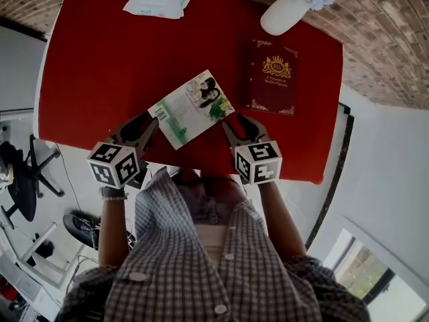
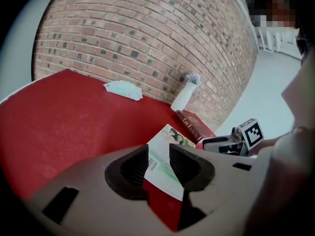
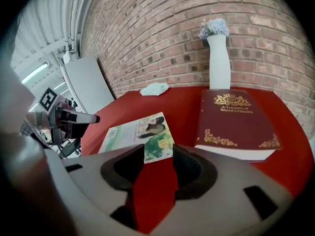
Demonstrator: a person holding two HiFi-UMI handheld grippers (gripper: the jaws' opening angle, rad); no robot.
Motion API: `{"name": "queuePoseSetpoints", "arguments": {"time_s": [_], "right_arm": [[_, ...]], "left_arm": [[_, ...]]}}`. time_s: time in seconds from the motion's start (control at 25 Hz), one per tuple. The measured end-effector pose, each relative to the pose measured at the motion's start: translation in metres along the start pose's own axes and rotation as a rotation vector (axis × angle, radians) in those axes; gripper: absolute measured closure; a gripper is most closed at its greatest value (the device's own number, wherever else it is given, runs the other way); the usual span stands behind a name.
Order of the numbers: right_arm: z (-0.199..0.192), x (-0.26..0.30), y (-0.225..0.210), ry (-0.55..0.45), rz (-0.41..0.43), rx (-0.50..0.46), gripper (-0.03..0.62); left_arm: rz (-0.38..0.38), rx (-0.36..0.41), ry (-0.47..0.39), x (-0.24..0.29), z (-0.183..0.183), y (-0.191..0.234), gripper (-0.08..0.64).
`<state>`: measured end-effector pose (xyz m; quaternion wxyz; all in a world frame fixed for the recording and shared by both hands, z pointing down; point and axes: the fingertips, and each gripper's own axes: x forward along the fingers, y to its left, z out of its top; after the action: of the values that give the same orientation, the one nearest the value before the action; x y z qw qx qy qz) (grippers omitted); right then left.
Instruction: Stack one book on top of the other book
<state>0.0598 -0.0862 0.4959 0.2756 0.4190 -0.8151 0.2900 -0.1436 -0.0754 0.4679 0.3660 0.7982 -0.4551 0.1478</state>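
Your left claw (image 2: 158, 154) has its jaws apart and clamps nothing. Just ahead of it, one near corner of the thin, glossy green-and-white paperback book (image 2: 173, 135) shows in the gap, and the pads do not press on it. Your right claw (image 3: 158, 154) is parted too. The paperback's other near corner sits just in front of its tips, also unpinched.

So the slim book lies flat on the red-covered table (image 1: 100, 66), just ahead of both claws and angled across them. Beyond your right claw, a little to its right, lies the thick maroon hardcover book with gold lettering (image 3: 236, 119). It is flat, cover up, with a strip of red showing between it and the paperback. Farther past it stands a white vase of pale flowers (image 1: 285, 11). Far ahead of your left claw rests a soft white pack of wipes (image 1: 157, 1).

Nothing is stacked yet. You appear to be on the approach to the paperback. Gripping it, lifting it, carrying it over the maroon book and setting it down all remain.
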Motion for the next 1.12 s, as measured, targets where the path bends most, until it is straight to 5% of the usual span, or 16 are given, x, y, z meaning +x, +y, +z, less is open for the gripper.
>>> {"name": "queuePoseSetpoints", "arguments": {"time_s": [0.44,1.12], "right_arm": [[-0.014,0.028,-0.014,0.055,0.005,0.119,0.351],[-0.017,0.039,-0.014,0.057,-0.003,0.118,0.336]], "left_arm": [[0.073,-0.066,0.077,0.023,-0.020,0.035,0.382],[0.090,-0.140,0.127,0.040,-0.036,0.048,0.383]]}}
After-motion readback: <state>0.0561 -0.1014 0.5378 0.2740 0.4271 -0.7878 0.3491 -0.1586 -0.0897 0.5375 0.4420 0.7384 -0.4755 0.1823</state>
